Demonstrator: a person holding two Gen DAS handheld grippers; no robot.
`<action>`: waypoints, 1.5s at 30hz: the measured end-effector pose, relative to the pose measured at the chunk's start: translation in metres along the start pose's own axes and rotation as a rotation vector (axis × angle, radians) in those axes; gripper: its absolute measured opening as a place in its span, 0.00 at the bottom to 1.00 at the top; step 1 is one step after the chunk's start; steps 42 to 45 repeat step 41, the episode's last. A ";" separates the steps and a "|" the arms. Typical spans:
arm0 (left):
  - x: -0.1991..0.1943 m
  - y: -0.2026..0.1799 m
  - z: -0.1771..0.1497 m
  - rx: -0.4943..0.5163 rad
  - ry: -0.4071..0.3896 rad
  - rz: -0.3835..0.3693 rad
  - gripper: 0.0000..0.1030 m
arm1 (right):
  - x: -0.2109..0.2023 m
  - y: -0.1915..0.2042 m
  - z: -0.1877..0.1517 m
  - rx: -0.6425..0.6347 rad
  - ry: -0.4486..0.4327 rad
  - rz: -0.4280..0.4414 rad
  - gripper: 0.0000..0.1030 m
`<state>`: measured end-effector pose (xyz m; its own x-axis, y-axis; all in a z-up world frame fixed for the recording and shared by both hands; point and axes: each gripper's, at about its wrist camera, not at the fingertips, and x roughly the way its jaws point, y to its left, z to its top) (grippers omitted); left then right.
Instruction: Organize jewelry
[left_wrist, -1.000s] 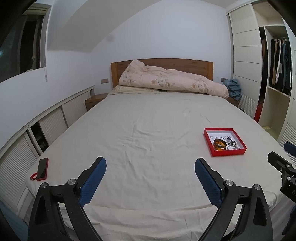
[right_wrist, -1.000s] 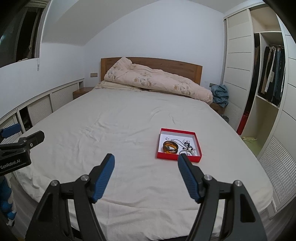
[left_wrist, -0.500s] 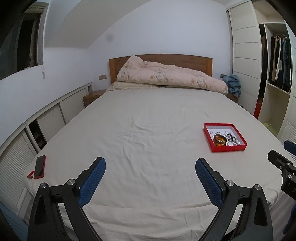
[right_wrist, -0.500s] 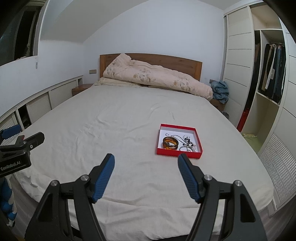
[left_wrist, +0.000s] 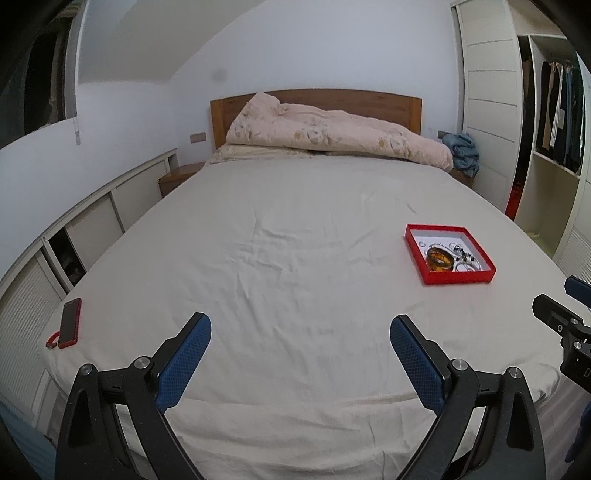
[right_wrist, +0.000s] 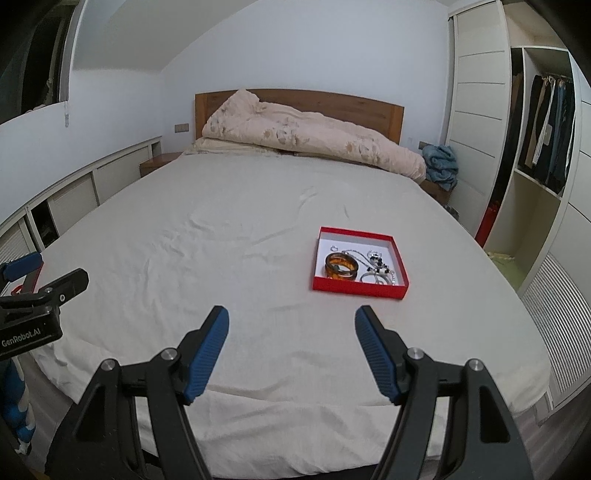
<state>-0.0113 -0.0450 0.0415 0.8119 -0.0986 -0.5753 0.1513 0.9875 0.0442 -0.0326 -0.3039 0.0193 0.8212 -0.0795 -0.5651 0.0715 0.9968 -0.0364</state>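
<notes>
Red tray (right_wrist: 360, 289) with the jewelry sits flat on the bed (right_wrist: 221, 258), toward the bed's right edge and well short of the bunched duvet (right_wrist: 314, 138) at the headboard. Inside it: an amber bangle (right_wrist: 341, 266) at the near-left corner, and a tangle of silver chains and beads (right_wrist: 378, 267) to its right; individual pieces are too small to sort out.

Right tongs (right_wrist: 291, 352) hang over the foot of the bed, jaws spread wide, nothing between them. The tray lies ahead and slightly right of their centre line, near but not reached.

Left tongs (left_wrist: 301, 363) are also wide open and empty. From the left wrist view the tray (left_wrist: 458, 277) is far off to the right, and the right tool's body shows at the frame edge between. So the right hand is clearly the nearer one.

Tray edges run roughly square to the right tongs' line, near wall facing them. The bangle lies flat, ring opening up, nearest to the tongs.

Likely next reach: right tongs forward and a touch right, down into the tray. A red phone (left_wrist: 70, 323) lies at the bed's left corner, well apart.
</notes>
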 end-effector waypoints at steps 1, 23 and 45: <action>0.001 -0.001 0.000 0.000 0.003 0.000 0.94 | 0.002 0.000 -0.001 0.001 0.005 0.000 0.67; 0.050 0.000 -0.011 0.016 0.115 -0.015 0.94 | 0.054 -0.010 -0.017 0.031 0.123 0.008 0.67; 0.081 0.000 -0.014 0.023 0.153 -0.007 0.94 | 0.094 -0.013 -0.027 0.041 0.206 0.000 0.67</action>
